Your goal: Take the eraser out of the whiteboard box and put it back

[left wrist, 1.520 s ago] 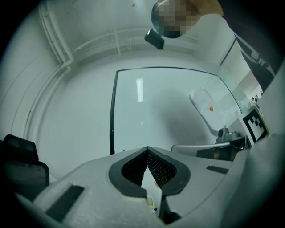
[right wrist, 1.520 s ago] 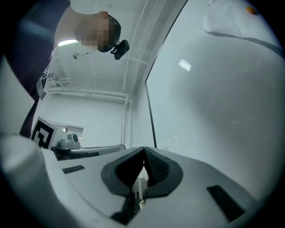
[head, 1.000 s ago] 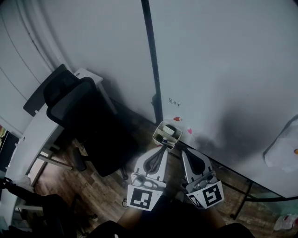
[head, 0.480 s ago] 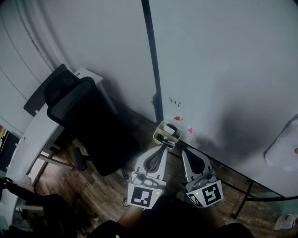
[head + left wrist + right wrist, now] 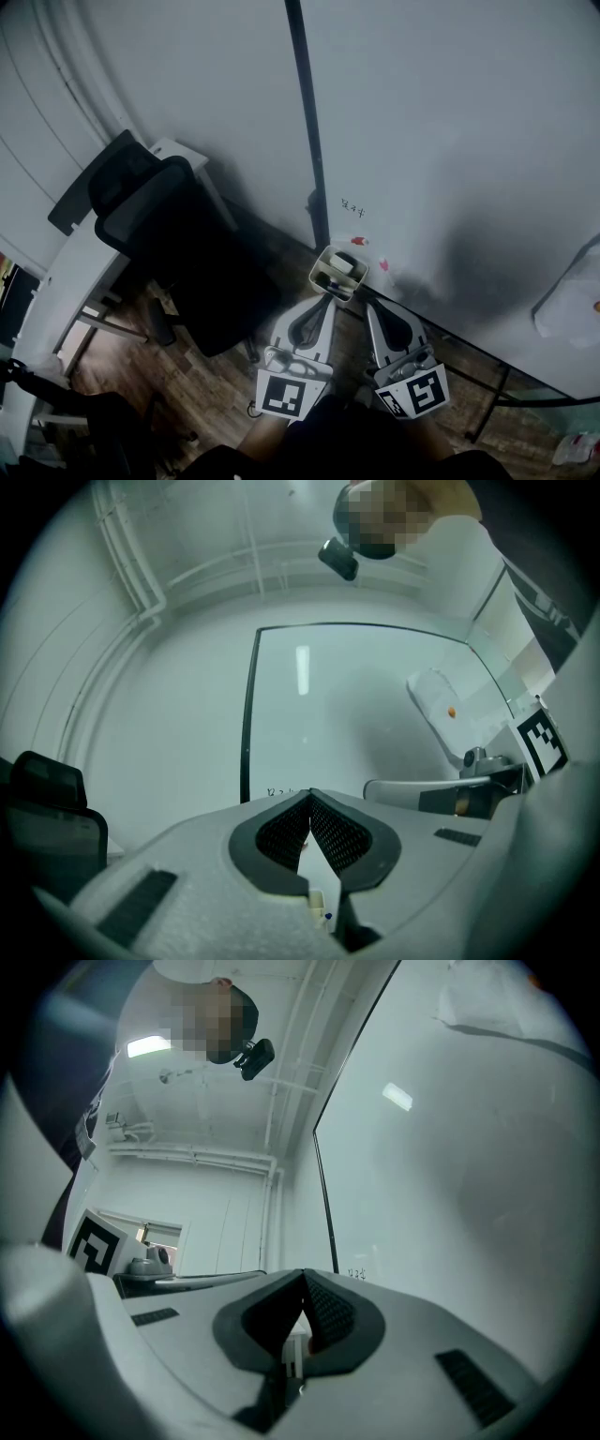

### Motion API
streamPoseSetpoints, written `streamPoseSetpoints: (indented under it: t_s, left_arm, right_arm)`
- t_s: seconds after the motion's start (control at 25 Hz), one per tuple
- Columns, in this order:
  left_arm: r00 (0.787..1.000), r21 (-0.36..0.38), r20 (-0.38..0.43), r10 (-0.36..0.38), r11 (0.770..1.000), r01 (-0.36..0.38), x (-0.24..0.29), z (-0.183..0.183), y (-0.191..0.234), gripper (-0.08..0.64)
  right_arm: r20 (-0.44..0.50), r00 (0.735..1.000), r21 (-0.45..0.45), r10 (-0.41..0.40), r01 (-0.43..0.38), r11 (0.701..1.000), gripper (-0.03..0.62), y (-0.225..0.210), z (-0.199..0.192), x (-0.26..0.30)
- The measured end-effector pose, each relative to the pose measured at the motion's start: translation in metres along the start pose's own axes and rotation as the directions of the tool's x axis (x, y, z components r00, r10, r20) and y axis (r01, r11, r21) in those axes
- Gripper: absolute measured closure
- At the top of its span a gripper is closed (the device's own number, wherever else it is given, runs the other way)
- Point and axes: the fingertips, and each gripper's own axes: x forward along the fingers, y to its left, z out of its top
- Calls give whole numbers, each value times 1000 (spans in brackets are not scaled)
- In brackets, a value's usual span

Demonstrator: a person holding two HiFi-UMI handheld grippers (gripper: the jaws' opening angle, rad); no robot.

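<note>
A small white box [image 5: 337, 273] hangs at the bottom of the whiteboard [image 5: 450, 141], next to its black frame bar. The eraser [image 5: 345, 265] lies inside it, pale with a dark top, beside some pens. My left gripper [image 5: 324, 296] points at the box from just below it, jaws shut and empty. My right gripper [image 5: 367, 304] is beside it, to the right of the box, also shut with nothing held. In the left gripper view the pads [image 5: 330, 829] meet at the tip, and a bit of the box [image 5: 320, 904] shows below them. The right gripper view shows its pads [image 5: 324, 1309] closed too.
A black office chair [image 5: 178, 253] stands left of the box, against a white desk [image 5: 75, 272]. The black frame bar [image 5: 305, 122] runs up the board. A white sheet [image 5: 572, 300] hangs at the board's right. Wooden floor [image 5: 206, 394] lies below.
</note>
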Motion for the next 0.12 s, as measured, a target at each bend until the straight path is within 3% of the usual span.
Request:
streamPoseSetpoints:
  t_s: [0.12]
  left_arm:
    - [1000,-1,-13,1,1000,-1,0,-3,1,555]
  right_arm:
    - [1,1000,-1,1,-1,1000,589,0,1,0]
